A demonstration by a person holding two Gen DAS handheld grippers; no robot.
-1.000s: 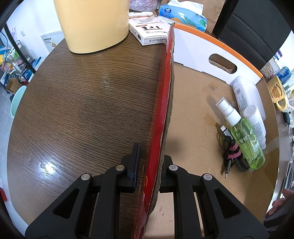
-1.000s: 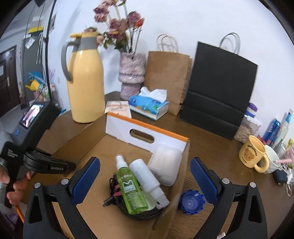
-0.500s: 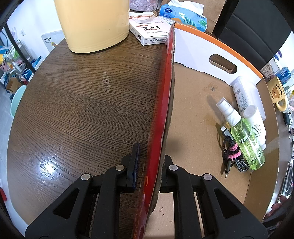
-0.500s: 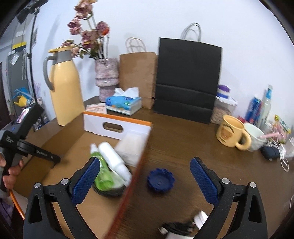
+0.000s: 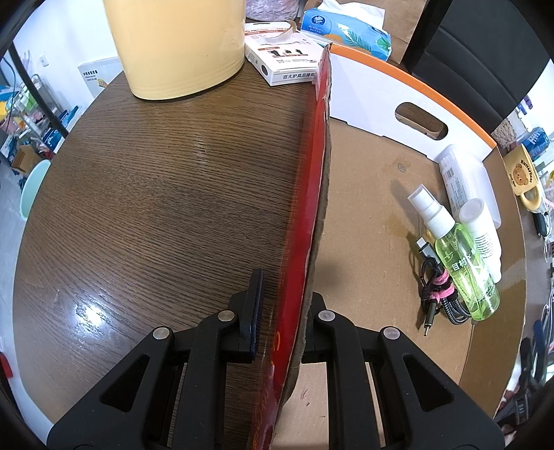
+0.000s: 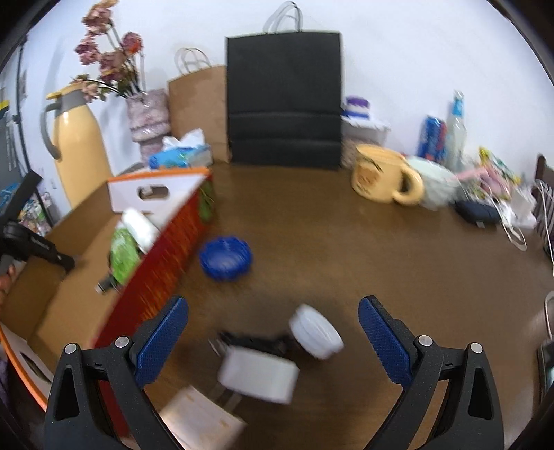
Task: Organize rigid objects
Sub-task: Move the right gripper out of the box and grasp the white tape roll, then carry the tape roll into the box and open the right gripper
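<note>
My left gripper (image 5: 280, 308) is shut on the red side wall (image 5: 311, 207) of a shallow cardboard box (image 5: 374, 194). Inside the box lie a green spray bottle (image 5: 460, 263), a white bottle (image 5: 481, 228), a white case (image 5: 464, 176) and a bundled cable (image 5: 439, 294). My right gripper (image 6: 273, 332) is open and empty above the table to the right of the box (image 6: 152, 273). Below it lie a white round lid (image 6: 315, 330), a white charger block (image 6: 258, 374) with a dark cable, and a pale flat piece (image 6: 204, 420). A blue round lid (image 6: 225, 258) lies beside the box. The right view is blurred.
A yellow thermos (image 5: 176, 45), a white carton (image 5: 284, 59) and a tissue pack (image 5: 346, 33) stand beyond the box. A yellow mug (image 6: 384, 178), a pale cup (image 6: 436, 187), paper bags (image 6: 284, 97), bottles and cables (image 6: 512, 214) are at the back and right.
My right gripper swung right, away from over the box, and now looks at the table with the white lid and charger below it. The left gripper kept its hold on the box wall.
</note>
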